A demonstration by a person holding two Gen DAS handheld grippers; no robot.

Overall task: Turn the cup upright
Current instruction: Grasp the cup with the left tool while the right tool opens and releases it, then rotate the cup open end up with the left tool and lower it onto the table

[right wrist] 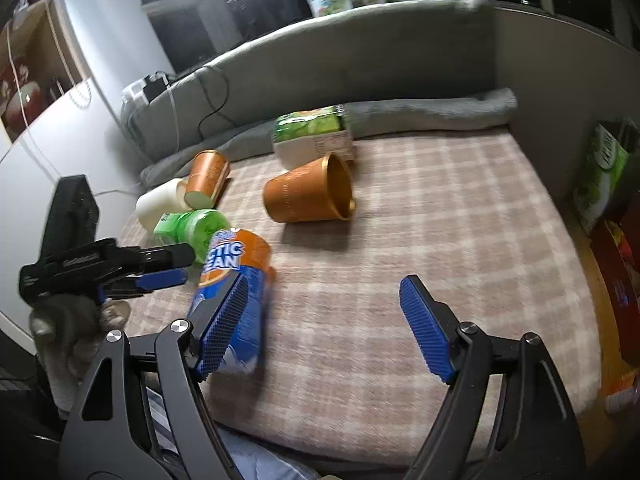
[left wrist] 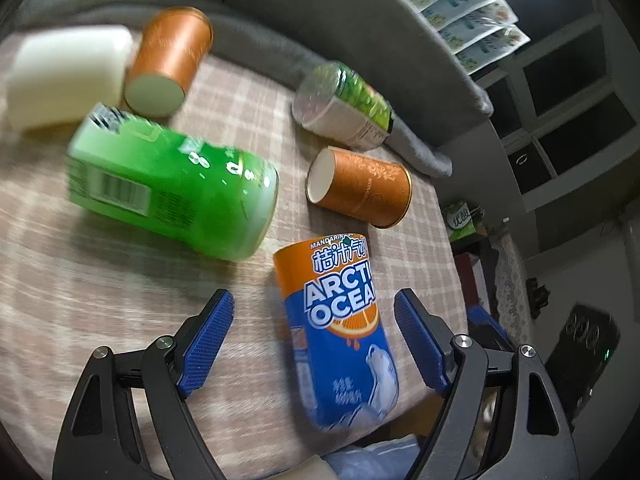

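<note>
Orange cup [right wrist: 308,196] on its side on plaid blanket [right wrist: 460,240], mouth facing right; beyond it green-label bottle [right wrist: 314,136]; nearer, left of cup, Arctic Ocean can [right wrist: 236,284]; right gripper [right wrist: 322,320] spread wide, nearer still.

Cup [right wrist: 308,194] on its side mid-blanket [right wrist: 440,248], bottle [right wrist: 314,134] behind it, two cans [left wrist: 172,188] left
</note>
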